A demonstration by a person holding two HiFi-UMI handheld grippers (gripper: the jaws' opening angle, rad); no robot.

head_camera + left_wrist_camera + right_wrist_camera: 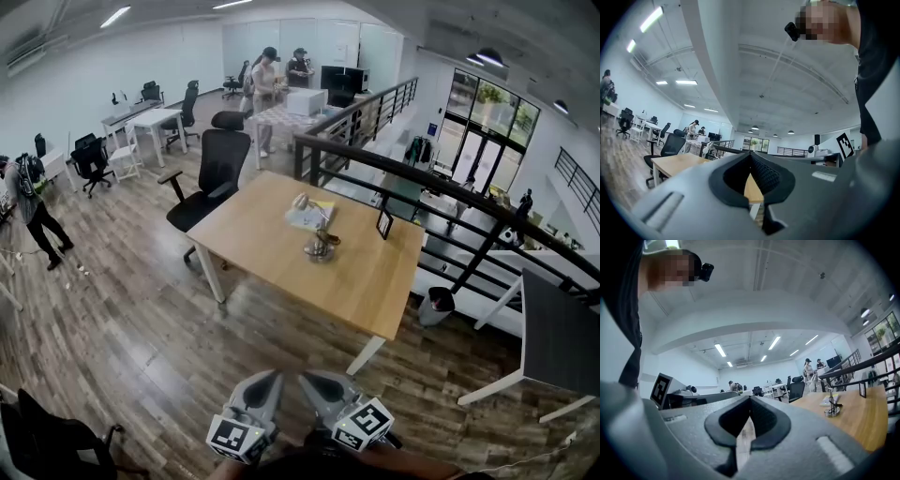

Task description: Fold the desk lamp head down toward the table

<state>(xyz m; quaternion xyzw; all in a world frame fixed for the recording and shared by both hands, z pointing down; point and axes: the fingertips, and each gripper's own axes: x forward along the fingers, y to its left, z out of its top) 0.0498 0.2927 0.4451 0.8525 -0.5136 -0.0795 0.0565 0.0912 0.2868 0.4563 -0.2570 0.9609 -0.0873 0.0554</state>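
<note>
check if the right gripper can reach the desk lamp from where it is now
Probably not yet: the right gripper is held near the person's body, with floor between it and the table where the desk lamp stands. Nothing blocks the path.

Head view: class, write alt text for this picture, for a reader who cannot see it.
The left gripper and right gripper, both shut and empty, point toward a wooden table some way off, where a small desk lamp stands by some papers. A black office chair sits at the table's left, and a dark railing runs behind it.
</note>
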